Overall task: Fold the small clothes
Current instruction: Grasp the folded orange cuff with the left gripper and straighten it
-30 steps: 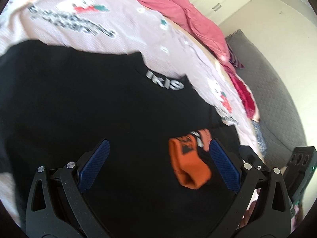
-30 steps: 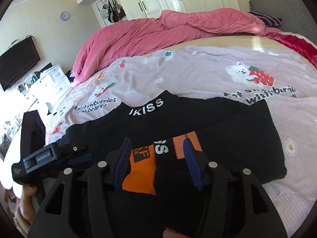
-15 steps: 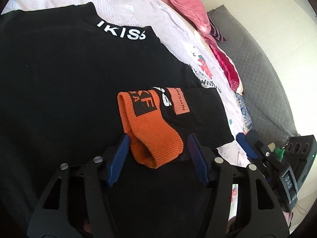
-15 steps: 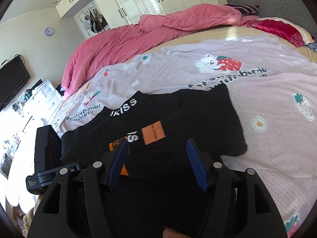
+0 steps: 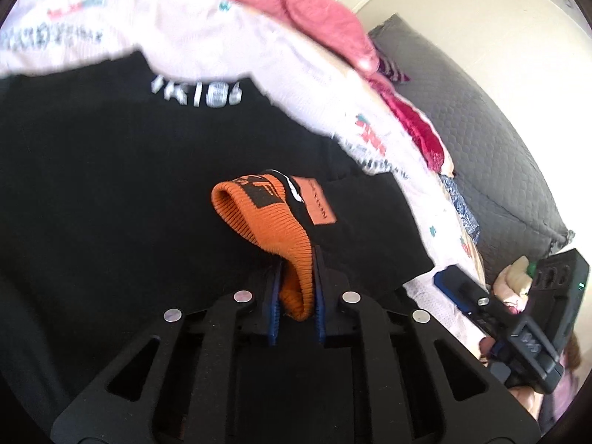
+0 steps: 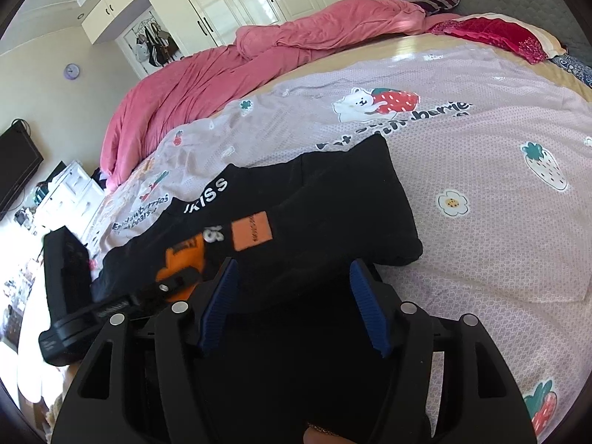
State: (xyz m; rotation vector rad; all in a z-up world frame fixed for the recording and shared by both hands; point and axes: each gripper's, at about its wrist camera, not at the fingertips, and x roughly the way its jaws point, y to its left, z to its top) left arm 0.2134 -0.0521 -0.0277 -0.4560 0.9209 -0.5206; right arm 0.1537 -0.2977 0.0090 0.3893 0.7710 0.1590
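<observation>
Sock (image 5: 266,218) – orange cuff, black body – lies on the black shirt (image 5: 111,192), below its lettered collar. Left gripper (image 5: 296,296) just clamped on the cuff. Right gripper (image 6: 292,307) jaws apart, widening slightly, over black fabric – grasping nothing.

White letters "KISS" run along the collar of the black shirt (image 6: 333,199); the bed sheet (image 6: 481,155) carries print ending "berries" at one o'clock and "bears" at nine o'clock.

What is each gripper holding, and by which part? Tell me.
The left gripper, whose jaws have just been closing, is clamped on the orange cuff of the sock. The right gripper stands open, holding nothing.
</observation>
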